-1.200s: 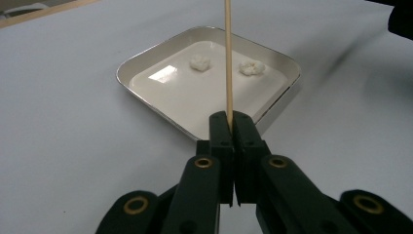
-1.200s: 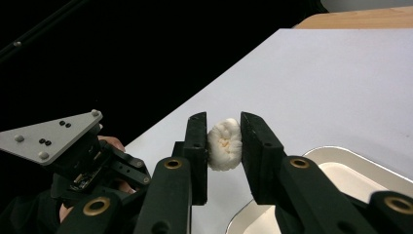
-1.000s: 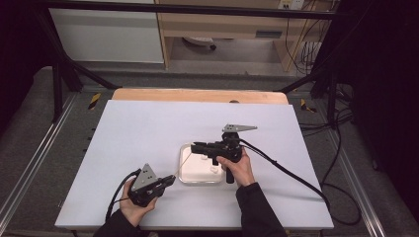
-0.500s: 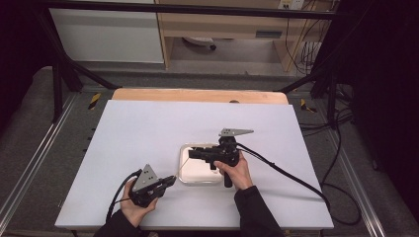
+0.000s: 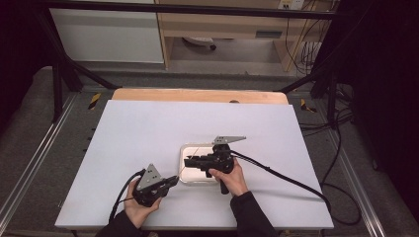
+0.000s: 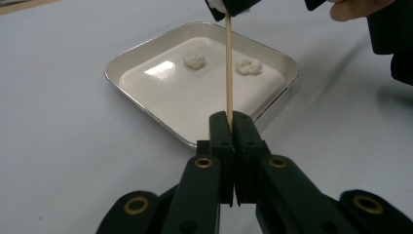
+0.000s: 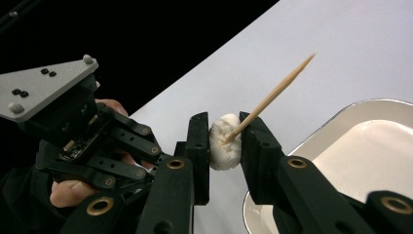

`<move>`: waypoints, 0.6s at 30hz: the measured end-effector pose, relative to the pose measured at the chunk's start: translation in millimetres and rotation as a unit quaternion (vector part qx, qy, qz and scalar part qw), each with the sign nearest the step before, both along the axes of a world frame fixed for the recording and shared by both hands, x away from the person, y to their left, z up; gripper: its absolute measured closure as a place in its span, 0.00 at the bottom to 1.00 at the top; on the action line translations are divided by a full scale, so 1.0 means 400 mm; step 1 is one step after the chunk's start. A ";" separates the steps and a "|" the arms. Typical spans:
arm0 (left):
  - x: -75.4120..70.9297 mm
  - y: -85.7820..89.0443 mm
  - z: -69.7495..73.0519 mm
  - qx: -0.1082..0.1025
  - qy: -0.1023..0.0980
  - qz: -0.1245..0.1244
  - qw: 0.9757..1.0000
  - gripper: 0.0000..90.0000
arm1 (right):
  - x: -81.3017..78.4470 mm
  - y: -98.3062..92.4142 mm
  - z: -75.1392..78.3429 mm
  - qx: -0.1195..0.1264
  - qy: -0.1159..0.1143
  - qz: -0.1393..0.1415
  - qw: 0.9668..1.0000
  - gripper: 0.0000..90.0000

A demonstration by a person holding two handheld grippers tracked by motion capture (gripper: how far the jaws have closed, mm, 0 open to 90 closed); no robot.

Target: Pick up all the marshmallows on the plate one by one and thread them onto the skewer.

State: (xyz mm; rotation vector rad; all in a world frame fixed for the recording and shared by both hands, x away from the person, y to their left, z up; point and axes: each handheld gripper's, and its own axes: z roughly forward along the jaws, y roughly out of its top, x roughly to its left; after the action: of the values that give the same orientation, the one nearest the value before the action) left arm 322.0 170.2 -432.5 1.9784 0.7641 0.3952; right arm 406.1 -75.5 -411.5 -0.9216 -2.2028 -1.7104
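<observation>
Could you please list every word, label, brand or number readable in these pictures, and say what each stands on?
None can be read: no print shows on the tray, the skewer, the white table or either hand-held gripper.
A pale plate at the top edge of the high view, on the wooden furniture behind the table, is too small and blurred to read.

a white table (image 5: 148, 133) with a bare wooden strip (image 5: 197, 95) along its far edge carries a shallow white tray (image 5: 190, 178), lying nearer the near edge, about midway across.
</observation>
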 end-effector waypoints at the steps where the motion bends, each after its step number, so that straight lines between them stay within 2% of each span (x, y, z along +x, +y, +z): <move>1: 0.001 -0.001 0.000 0.000 0.001 0.001 1.000 0.98 | -0.002 0.001 -0.002 -0.001 0.001 -0.001 1.000 0.84; 15: 0.010 -0.019 -0.005 -0.004 0.002 0.006 1.000 0.98 | -0.012 0.011 -0.018 -0.013 0.002 0.000 1.000 0.84; 18: 0.010 -0.021 -0.002 -0.009 -0.002 0.004 1.000 0.98 | -0.013 0.013 -0.022 -0.013 0.010 0.008 1.000 0.84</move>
State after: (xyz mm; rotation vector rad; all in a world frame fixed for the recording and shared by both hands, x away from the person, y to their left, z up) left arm 326.2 161.6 -433.4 1.9581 0.7716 0.3963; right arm 400.7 -70.2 -420.3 -0.9193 -2.2182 -1.6621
